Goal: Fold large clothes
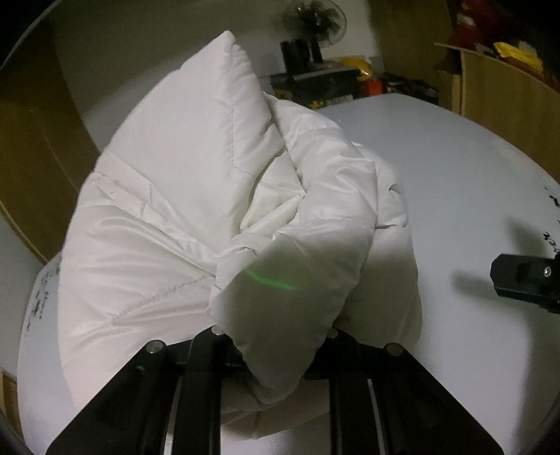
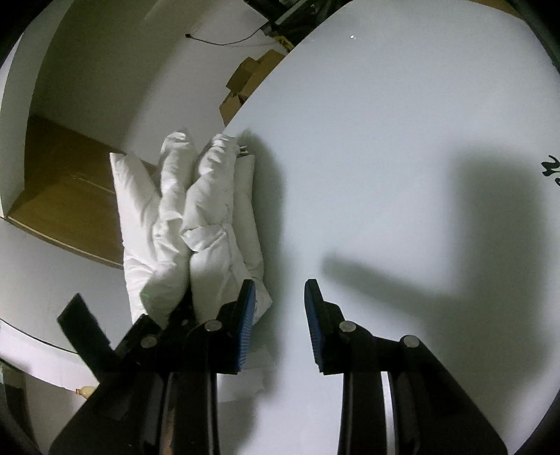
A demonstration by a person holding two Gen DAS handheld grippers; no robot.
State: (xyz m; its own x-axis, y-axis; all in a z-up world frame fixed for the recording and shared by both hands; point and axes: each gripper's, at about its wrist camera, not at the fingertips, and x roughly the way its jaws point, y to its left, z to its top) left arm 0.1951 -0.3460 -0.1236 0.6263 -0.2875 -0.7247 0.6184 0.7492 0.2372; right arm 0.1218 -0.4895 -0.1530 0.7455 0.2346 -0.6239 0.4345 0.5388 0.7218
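A white puffy quilted jacket [image 1: 210,196] lies bunched at the left edge of a white table [image 1: 455,182]. My left gripper [image 1: 276,353] is shut on a fold of the jacket, and the fabric hides its fingertips. In the right wrist view the jacket [image 2: 199,217] lies rolled along the table's left edge. My right gripper [image 2: 280,311] is open and empty, with blue pads [image 2: 246,315], just above the table beside the jacket's near end. The right gripper also shows in the left wrist view [image 1: 525,280] at the far right.
Black scribbles mark the table's right edge [image 2: 551,168]. Cardboard boxes [image 2: 245,84] and a brown panel [image 2: 63,182] lie on the floor beyond the table. A fan [image 1: 315,21] and cluttered shelves [image 1: 507,70] stand at the back.
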